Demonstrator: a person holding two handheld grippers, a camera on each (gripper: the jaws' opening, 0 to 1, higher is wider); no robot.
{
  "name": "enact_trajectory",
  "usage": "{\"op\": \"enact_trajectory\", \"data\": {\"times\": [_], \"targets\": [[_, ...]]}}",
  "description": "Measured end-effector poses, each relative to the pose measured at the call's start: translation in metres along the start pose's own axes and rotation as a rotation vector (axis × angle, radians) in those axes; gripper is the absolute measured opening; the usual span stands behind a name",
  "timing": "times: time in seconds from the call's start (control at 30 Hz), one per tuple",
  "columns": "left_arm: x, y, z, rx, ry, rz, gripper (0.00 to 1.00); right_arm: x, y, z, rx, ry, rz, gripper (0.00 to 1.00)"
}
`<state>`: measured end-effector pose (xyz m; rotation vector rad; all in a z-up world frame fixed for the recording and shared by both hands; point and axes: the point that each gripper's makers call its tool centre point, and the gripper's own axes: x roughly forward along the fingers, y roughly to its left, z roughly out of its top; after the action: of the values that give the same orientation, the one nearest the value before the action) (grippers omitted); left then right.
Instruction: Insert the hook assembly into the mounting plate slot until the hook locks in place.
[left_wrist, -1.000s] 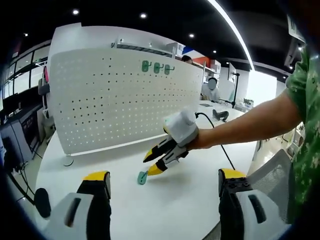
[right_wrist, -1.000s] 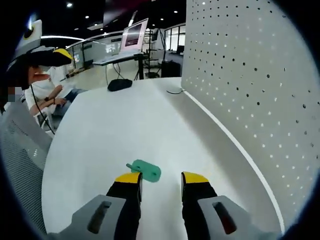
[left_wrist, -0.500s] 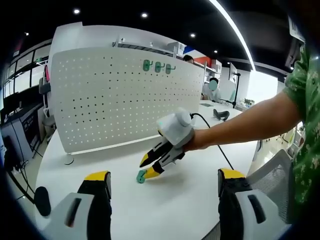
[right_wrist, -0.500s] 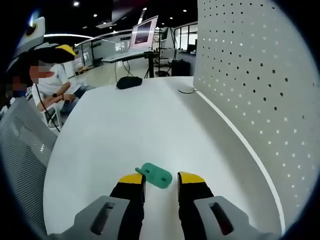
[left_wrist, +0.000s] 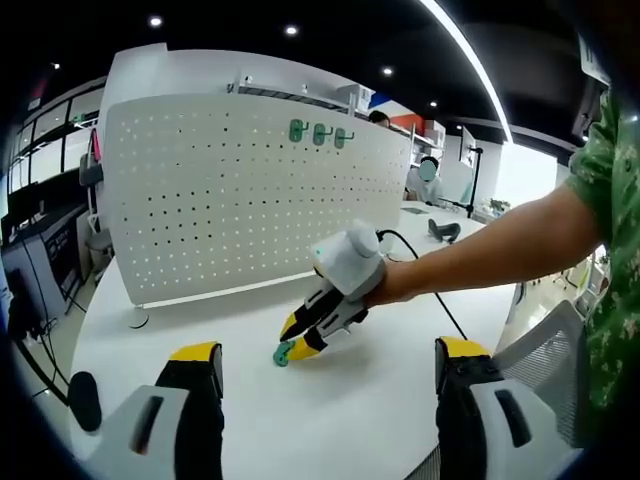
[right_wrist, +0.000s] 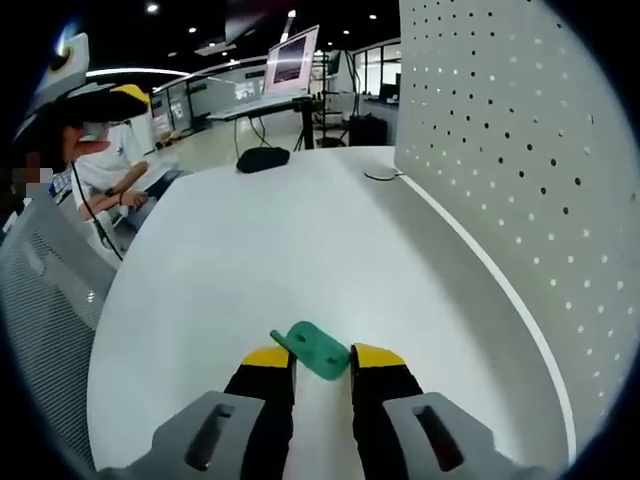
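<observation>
Closing my right gripper (right_wrist: 320, 362) on the green hook (right_wrist: 314, 348), its jaws narrowing until they are pinching it on the white table (right_wrist: 250, 250); pegboard (right_wrist: 520, 130) at two o'clock awaiting insertion. Left gripper (left_wrist: 325, 362) is hovering open.

- Open-plan office or lab
- Long white bench (right_wrist: 250, 260) with perforated divider panel (left_wrist: 240, 190)
- Monitor (right_wrist: 292, 60) on stand, mesh chair (right_wrist: 45, 300), recessed ceiling spotlights (left_wrist: 153, 21)
- Seated person (right_wrist: 105, 165) at neighbouring desk
</observation>
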<state>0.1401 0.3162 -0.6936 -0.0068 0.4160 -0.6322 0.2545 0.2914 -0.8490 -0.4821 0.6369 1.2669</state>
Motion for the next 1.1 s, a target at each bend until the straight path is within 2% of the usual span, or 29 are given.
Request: {"op": "enact_trajectory", "data": {"times": [0.77,0.93,1.1], "targets": [[0.003,-0.007,0.000,0.010,0.003,-0.025,0.89,-0.012,0.009,-0.010,0.094,-0.004,0.007,0.04],[0.003,-0.009,0.000,0.009,0.003,-0.027,0.89,-0.012,0.013,-0.009,0.206,-0.034,0.033,0.04],[0.003,-0.008,0.000,0.008,0.002,-0.025,0.89,-0.010,0.012,-0.009,0.256,-0.046,0.041,0.03]]}}
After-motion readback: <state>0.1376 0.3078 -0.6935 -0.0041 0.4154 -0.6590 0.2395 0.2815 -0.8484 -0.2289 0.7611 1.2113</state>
